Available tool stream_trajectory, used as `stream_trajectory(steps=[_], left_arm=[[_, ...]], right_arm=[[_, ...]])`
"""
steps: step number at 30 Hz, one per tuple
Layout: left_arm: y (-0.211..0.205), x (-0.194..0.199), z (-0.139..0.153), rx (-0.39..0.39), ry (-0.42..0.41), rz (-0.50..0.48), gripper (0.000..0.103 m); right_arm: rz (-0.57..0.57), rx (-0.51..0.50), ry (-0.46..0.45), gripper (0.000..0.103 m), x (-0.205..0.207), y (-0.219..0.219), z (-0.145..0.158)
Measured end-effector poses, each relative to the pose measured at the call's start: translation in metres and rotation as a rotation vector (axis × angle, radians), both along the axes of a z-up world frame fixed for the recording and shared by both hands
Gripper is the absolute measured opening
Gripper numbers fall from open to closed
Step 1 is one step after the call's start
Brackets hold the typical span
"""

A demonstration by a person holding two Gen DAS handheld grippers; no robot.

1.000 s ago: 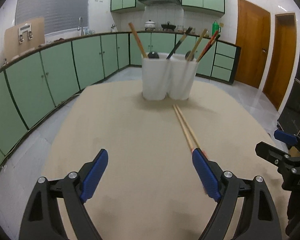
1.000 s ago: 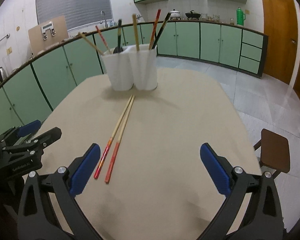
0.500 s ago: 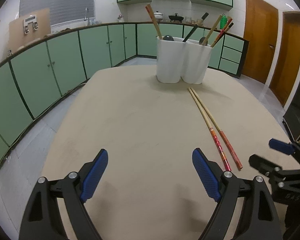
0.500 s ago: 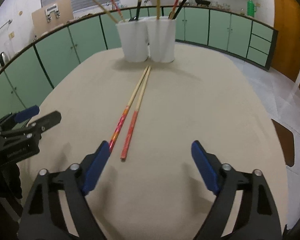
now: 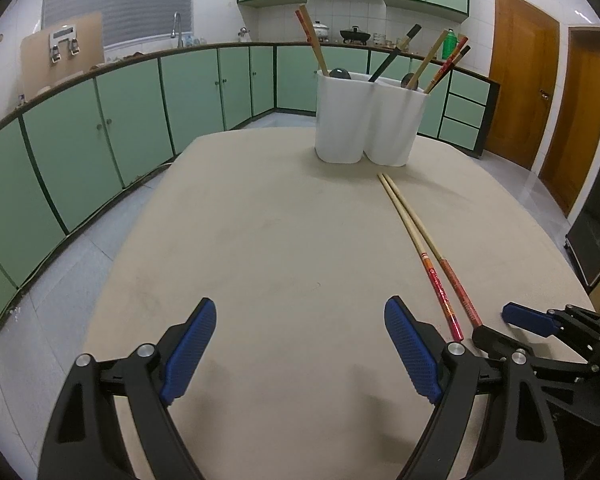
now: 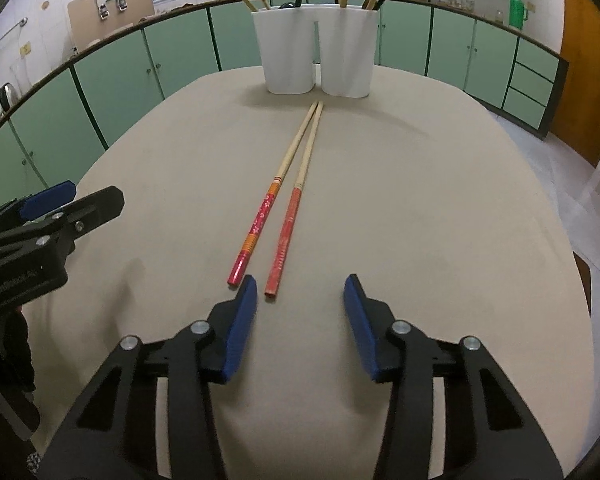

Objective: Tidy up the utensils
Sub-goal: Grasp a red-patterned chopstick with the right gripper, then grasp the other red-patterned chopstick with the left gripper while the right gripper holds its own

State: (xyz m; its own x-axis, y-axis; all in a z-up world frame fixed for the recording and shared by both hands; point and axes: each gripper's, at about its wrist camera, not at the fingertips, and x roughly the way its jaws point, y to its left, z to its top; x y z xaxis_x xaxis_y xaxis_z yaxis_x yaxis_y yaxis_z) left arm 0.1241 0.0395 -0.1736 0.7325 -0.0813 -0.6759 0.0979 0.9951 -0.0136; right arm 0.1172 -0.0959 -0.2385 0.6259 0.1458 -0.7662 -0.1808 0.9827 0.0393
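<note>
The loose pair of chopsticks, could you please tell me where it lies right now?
In the right wrist view, the chopsticks lie on the table, thin tips near the white holder, red ends just ahead of the closing right hand-held gripper.

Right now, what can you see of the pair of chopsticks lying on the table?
The pair of chopsticks lies flat on the beige table, side by side. The pale wooden tips almost meet, just short of the white utensil holder. The red patterned handle ends are slightly splayed and point toward the right gripper. One handle has orange bands. The gripper's jaws are closing; the handle ends lie just ahead of its blue pads, and nothing grips them yet.
</note>
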Motion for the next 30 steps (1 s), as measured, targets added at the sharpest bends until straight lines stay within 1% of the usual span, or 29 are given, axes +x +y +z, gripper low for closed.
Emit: stream_trajectory(steps=[4, 6, 8, 11, 16, 20, 28, 30], left_arm=[[-0.003, 0.0, -0.002, -0.005, 0.005, -0.005, 0.085], [-0.005, 0.0, -0.003, -0.005, 0.008, -0.009, 0.085], [-0.008, 0.0, -0.004, -0.004, 0.011, -0.014, 0.085], [-0.013, 0.0, -0.004, -0.007, 0.015, -0.022, 0.085], [-0.026, -0.001, -0.005, -0.012, 0.02, -0.05, 0.084], [-0.038, -0.002, -0.005, -0.023, 0.023, -0.071, 0.084], [-0.067, -0.002, -0.012, -0.028, 0.05, -0.116, 0.083], [-0.073, -0.001, -0.015, -0.027, 0.061, -0.122, 0.081]], right_arm=[[-0.003, -0.001, 0.002, 0.026, 0.003, 0.001, 0.0], [0.0, 0.004, 0.004, 0.013, 0.005, 0.001, -0.001], [0.009, 0.014, 0.009, 0.006, 0.005, 0.0, -0.001], [0.002, 0.043, 0.011, 0.006, 0.005, -0.006, 0.0], [-0.02, 0.061, 0.004, 0.005, 0.0, -0.018, 0.003], [-0.055, 0.076, -0.004, 0.005, -0.004, -0.036, 0.006], [-0.103, 0.067, -0.028, 0.005, -0.009, -0.064, 0.012], [-0.109, 0.068, -0.027, 0.005, -0.01, -0.069, 0.011]])
